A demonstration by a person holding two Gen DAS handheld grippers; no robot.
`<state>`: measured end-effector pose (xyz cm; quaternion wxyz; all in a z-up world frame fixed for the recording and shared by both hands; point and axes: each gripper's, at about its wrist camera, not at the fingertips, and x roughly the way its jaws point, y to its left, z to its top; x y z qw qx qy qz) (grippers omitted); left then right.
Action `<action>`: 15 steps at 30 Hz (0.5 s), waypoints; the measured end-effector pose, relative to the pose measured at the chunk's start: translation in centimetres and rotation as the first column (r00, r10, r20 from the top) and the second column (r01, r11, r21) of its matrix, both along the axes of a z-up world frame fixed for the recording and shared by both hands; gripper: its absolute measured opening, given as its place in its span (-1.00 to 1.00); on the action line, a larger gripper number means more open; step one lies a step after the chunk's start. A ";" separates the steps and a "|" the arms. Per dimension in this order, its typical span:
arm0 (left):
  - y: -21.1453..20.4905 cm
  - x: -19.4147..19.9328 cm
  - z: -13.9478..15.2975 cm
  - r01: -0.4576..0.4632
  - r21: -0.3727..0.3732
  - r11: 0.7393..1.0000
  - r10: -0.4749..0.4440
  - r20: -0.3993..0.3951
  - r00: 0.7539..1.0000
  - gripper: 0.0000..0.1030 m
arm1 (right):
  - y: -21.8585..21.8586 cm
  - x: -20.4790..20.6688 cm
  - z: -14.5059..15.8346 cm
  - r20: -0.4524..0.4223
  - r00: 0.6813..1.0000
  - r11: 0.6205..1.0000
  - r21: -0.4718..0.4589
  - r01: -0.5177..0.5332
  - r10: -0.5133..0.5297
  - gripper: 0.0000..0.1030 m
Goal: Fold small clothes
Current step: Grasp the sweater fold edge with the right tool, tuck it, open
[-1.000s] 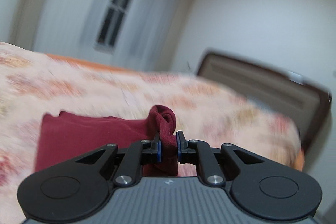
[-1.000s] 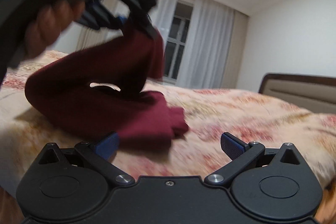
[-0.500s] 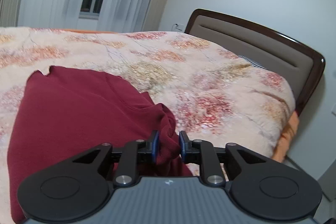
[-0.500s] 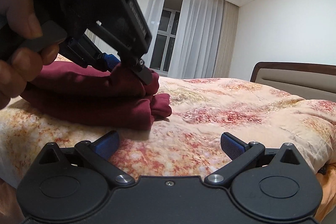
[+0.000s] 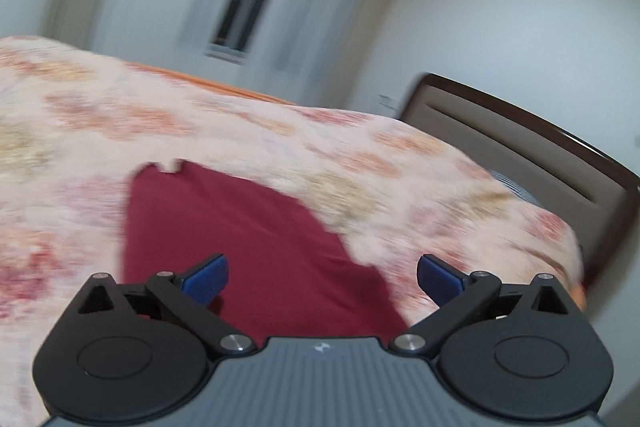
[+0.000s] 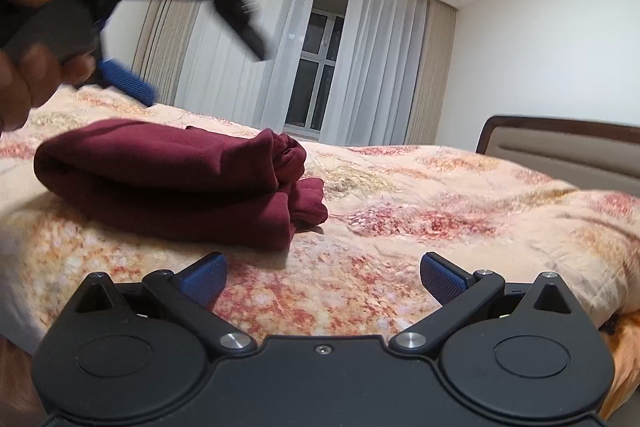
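Observation:
A dark red garment [image 6: 172,179] lies folded in layers on the floral bedspread [image 6: 420,211]. In the left wrist view it [image 5: 248,247] lies flat just under and ahead of my left gripper [image 5: 322,277], which is open and empty above it. The left gripper also shows in the right wrist view [image 6: 192,39], blurred, raised above the garment's left end, held by a hand. My right gripper [image 6: 322,277] is open and empty, low over the bedspread in front of the garment.
A brown padded headboard [image 6: 568,143] stands at the right end of the bed. A window [image 6: 316,83] with white curtains is behind the bed. The bed's near edge [image 6: 616,343] drops off at the right.
My left gripper has opened, let go of the garment and lifted away. The garment now rests folded on the bed. The right gripper has stayed open and still.

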<state>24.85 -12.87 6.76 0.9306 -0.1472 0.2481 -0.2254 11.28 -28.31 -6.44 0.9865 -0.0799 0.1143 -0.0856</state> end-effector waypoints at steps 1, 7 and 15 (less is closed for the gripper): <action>0.7 0.3 -0.1 -0.042 0.002 0.999 0.042 -0.007 0.999 0.99 | -0.1 0.0 0.2 0.003 1.000 1.000 0.018 -0.001 0.001 0.99; 5.8 1.1 -1.9 -0.258 0.011 0.966 0.258 -0.048 0.965 0.99 | -1.4 0.0 2.1 0.047 0.999 0.984 0.177 -0.035 0.027 0.99; 8.4 1.1 -5.8 -0.290 -0.010 0.957 0.286 -0.152 0.946 0.99 | -4.5 5.8 5.3 0.080 0.984 0.844 0.507 -0.177 0.159 0.99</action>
